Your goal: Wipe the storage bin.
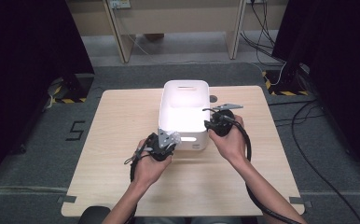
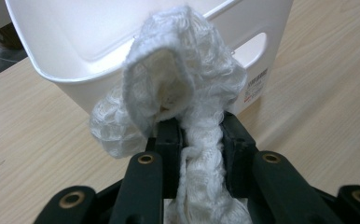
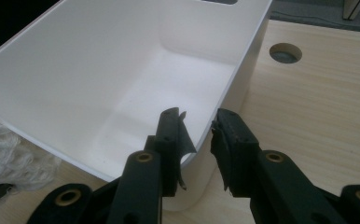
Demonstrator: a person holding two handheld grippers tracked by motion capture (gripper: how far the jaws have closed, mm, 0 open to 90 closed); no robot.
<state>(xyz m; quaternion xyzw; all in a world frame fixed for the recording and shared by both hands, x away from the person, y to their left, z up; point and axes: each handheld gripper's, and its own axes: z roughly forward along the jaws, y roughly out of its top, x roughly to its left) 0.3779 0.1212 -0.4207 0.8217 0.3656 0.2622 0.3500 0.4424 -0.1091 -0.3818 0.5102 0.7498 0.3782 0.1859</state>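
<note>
Holding a bunched-up white knit cloth [image 2: 183, 93], the left gripper [image 2: 199, 135] has its jaws pinched tight on a gathered fold, just outside the near wall of the white plastic bin [image 1: 186, 88] on the wooden table [image 1: 122, 121]. That cloth looks super light, soft and floppy, nothing fragile, so grabbing a thick bunch like this seems right; a thin edge would probably slip or stretch. Right gripper [image 3: 199, 135] straddles the bin's rim at a corner, one jaw inside and one outside, steadying it I'd guess. Bin's interior looks empty.
</note>
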